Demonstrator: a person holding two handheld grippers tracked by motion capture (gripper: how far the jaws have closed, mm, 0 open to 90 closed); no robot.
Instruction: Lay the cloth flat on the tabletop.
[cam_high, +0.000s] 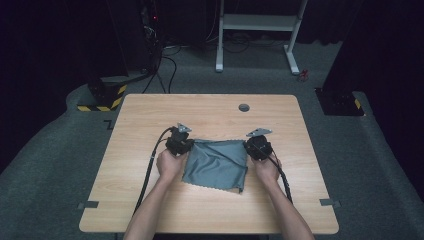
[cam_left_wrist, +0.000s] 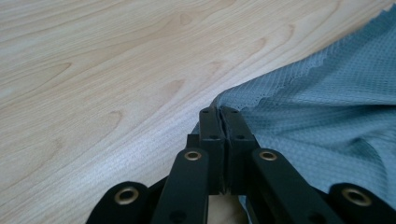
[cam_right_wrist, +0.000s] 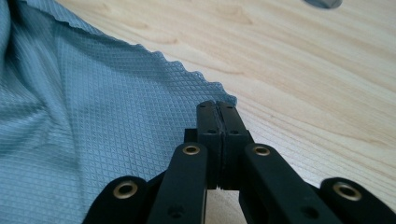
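Both claws are pinching now, left gripper and right gripper each clamped on a far corner of the grey cloth, likely so it can be lifted taut and folded.

In the high view the worktop is evenly lit from above, while the room toward twelve o'clock falls dark. Shadows are soft and short. Both gripper views are bright, with far wood grain softened, perhaps slightly out of focus.
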